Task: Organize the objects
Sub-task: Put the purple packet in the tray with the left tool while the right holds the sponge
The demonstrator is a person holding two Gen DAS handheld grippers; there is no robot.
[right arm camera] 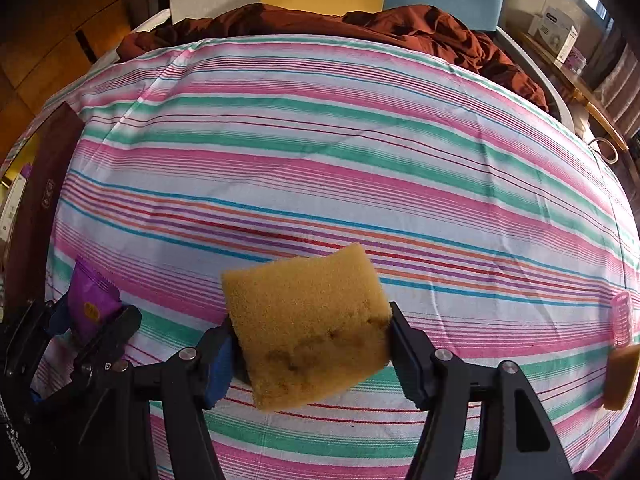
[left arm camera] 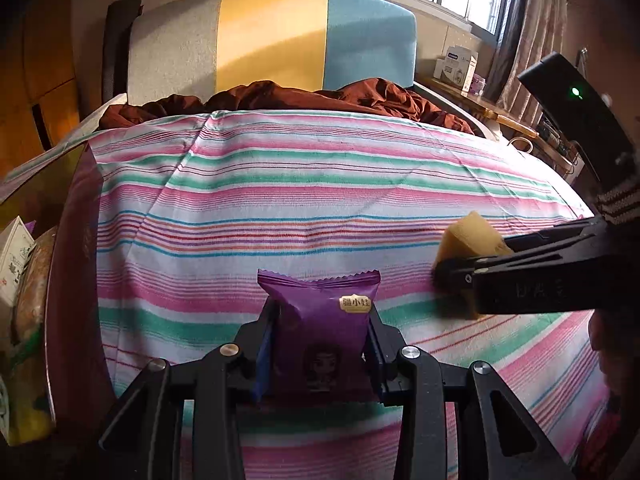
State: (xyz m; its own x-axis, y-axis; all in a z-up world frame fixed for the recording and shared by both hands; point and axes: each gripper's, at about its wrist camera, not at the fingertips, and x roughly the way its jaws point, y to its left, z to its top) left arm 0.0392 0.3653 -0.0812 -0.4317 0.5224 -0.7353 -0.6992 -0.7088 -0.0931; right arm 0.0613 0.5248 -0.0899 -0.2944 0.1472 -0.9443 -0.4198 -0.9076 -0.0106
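**Both tongs loaded over the bed**

The purple packet (left arm camera: 324, 332) sits upright, pinched in the left tongs (left arm camera: 324, 344). The sponge (right arm camera: 308, 328), tilted, is pinched in the right tongs (right arm camera: 310, 344), both above the striped sheet (right arm camera: 320, 140), near the box (left arm camera: 76, 264).

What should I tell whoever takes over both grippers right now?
Left gripper: shut on the purple snack packet, held above the striped sheet.
Right gripper: shut on the yellow sponge, also off the sheet.
Dark red box stands open at the left edge with items already inside.
Left on the sheet, far right: a pink hair roller and a second sponge piece.
Likely next: put both held items away, probably in the box.
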